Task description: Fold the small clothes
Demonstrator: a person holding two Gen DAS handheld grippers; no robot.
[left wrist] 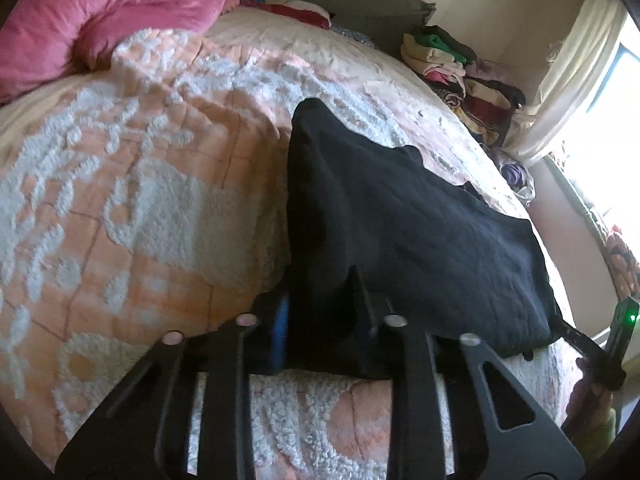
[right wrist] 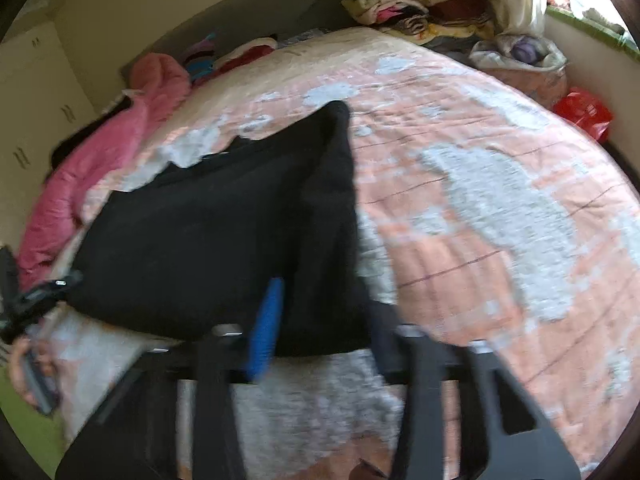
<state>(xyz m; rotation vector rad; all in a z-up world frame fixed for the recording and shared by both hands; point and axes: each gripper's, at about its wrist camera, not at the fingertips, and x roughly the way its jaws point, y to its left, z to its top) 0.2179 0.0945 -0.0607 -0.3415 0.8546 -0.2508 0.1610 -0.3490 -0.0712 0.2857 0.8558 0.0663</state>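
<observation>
Evidently the black garment [left wrist: 400,216] is soft, thin and light, lying spread flat on the peach and white bedspread [left wrist: 140,184], with its near hem right at the tips of both claws; it will drape and sag the moment it is lifted, and I judge it neither slippery nor fragile, only prone to bunch; the sensible hold is at the two near corners, so the hem stays taut between the hands when it is carried over for the fold.

The left gripper [left wrist: 320,312] has its jaws drawn together on the near left corner of the cloth, the fabric puckering up between the fingers; the right gripper [right wrist: 320,320] is likewise clamped on the near right corner, its blue pad [right wrist: 264,328] pressed against the black cloth, though that view is blurred.

Beyond the left claw and to its left, its own view shows a pink cushion [left wrist: 104,12] large and close, and, low at the right edge, the other gripper with a green light; the right wrist view alone shows a red bag [right wrist: 584,114] far off to its right, the pile of folded clothes [right wrist: 416,8] straight ahead past the garment more fully, and the person's left hand [right wrist: 28,376] low at its left.
</observation>
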